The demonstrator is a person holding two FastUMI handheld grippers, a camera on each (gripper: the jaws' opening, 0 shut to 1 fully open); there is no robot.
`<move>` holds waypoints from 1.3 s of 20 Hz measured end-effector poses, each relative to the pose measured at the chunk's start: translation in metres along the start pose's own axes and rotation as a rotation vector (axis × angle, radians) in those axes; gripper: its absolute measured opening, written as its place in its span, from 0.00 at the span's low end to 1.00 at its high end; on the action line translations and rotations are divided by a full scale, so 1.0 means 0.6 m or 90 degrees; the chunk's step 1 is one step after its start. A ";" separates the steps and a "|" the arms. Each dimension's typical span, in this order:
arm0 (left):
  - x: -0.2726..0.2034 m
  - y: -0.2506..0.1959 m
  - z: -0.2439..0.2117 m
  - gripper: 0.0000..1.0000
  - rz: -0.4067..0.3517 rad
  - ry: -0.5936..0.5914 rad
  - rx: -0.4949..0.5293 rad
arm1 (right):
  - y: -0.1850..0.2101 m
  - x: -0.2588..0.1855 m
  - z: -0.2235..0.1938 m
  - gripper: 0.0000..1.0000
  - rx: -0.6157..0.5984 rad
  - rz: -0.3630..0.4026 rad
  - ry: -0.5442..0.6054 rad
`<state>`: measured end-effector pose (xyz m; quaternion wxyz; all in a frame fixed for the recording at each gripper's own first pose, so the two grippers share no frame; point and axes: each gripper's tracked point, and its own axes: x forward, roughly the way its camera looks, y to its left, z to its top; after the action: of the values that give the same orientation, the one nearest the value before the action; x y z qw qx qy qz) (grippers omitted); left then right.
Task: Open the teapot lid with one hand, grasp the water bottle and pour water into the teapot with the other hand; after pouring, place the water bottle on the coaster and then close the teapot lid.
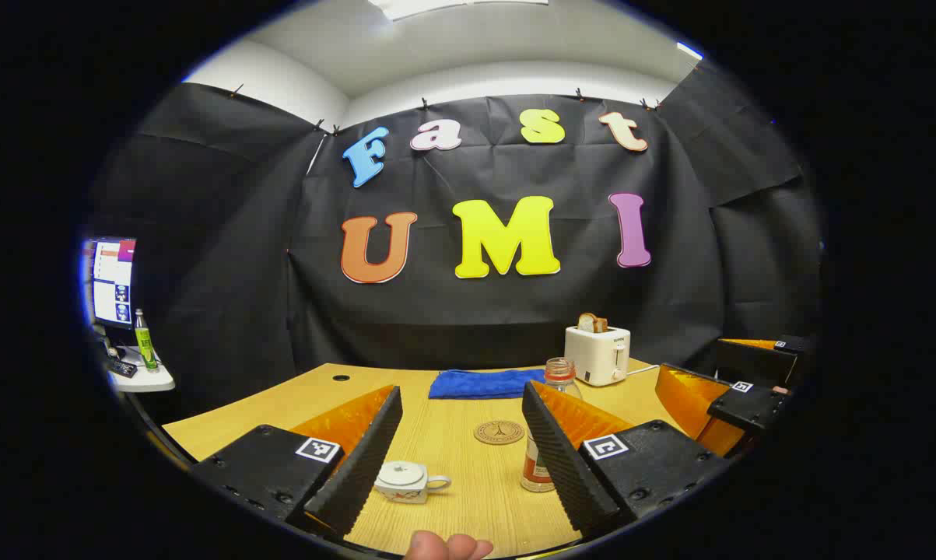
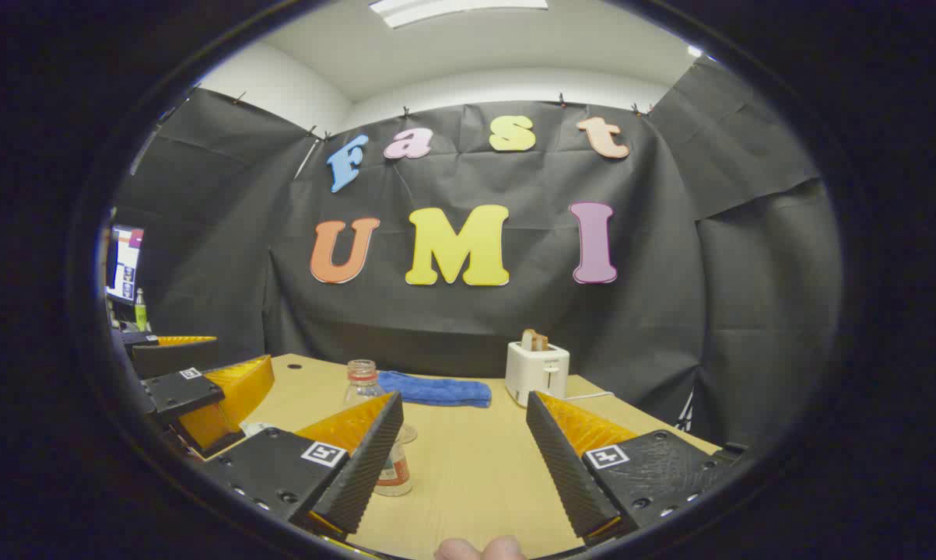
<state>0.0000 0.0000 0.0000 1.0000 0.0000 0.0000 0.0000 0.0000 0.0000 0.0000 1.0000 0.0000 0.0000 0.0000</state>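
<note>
Light wood counter (image 1: 452,443), cable hole near far left corner. Black cloth wall (image 1: 514,327) clipped up behind, white wall and ceiling (image 1: 468,47) above, ceiling light panel (image 1: 436,6) lit. Side shelf (image 1: 145,381) at left edge: monitor (image 1: 113,280), green bottle (image 1: 145,342).

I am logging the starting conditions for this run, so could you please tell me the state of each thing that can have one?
teapot: lid on, upright.
water bottle: uncapped, upright on the table.
coaster: bare.
toaster: bread sticking up.
blue cloth: lying flat.
left gripper: open.
right gripper: open.
</note>
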 end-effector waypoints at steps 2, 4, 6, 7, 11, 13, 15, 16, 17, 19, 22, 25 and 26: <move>0.001 0.004 0.000 0.97 0.005 0.002 0.000 | 0.001 0.004 -0.004 0.95 0.006 0.000 0.006; 0.000 0.011 0.000 0.97 0.010 0.001 0.001 | 0.004 0.004 -0.007 0.95 0.007 -0.002 0.009; 0.003 0.015 -0.002 0.97 0.016 0.003 0.002 | 0.004 0.007 -0.008 0.95 0.006 -0.004 0.012; 0.003 0.019 -0.001 0.97 0.016 0.003 0.002 | 0.006 0.006 -0.007 0.95 0.005 -0.004 0.011; 0.002 0.020 0.000 0.97 0.020 0.002 0.002 | 0.004 0.005 -0.005 0.95 0.003 -0.008 0.005; 0.002 0.019 0.001 0.97 0.020 0.001 0.002 | 0.005 0.006 -0.008 0.98 0.003 -0.007 0.007; 0.002 0.018 0.001 0.97 0.020 0.001 0.004 | 0.005 0.005 -0.010 0.98 0.004 -0.006 0.010; 0.002 0.019 0.001 0.97 0.019 0.000 0.004 | 0.004 0.006 -0.010 0.95 0.005 -0.005 0.011; 0.001 0.019 0.002 0.97 0.019 -0.001 0.004 | 0.005 0.005 -0.010 0.98 0.005 -0.005 0.010; 0.002 0.016 0.002 0.97 0.017 0.000 0.004 | 0.005 0.005 -0.010 0.98 0.005 -0.006 0.010; 0.004 0.018 0.002 0.97 0.017 0.000 0.002 | 0.005 0.005 -0.009 0.95 0.004 -0.005 0.007; 0.006 0.023 -0.005 0.97 0.014 0.006 -0.008 | 0.001 0.009 -0.013 0.98 0.000 -0.006 0.003; 0.006 0.028 -0.004 0.97 0.017 0.005 -0.013 | 0.001 0.012 -0.016 0.98 0.001 -0.002 0.006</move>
<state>0.0035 0.0170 -0.0026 0.9999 -0.0102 0.0041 0.0134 0.0072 0.0009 -0.0096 1.0000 0.0004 0.0050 -0.0019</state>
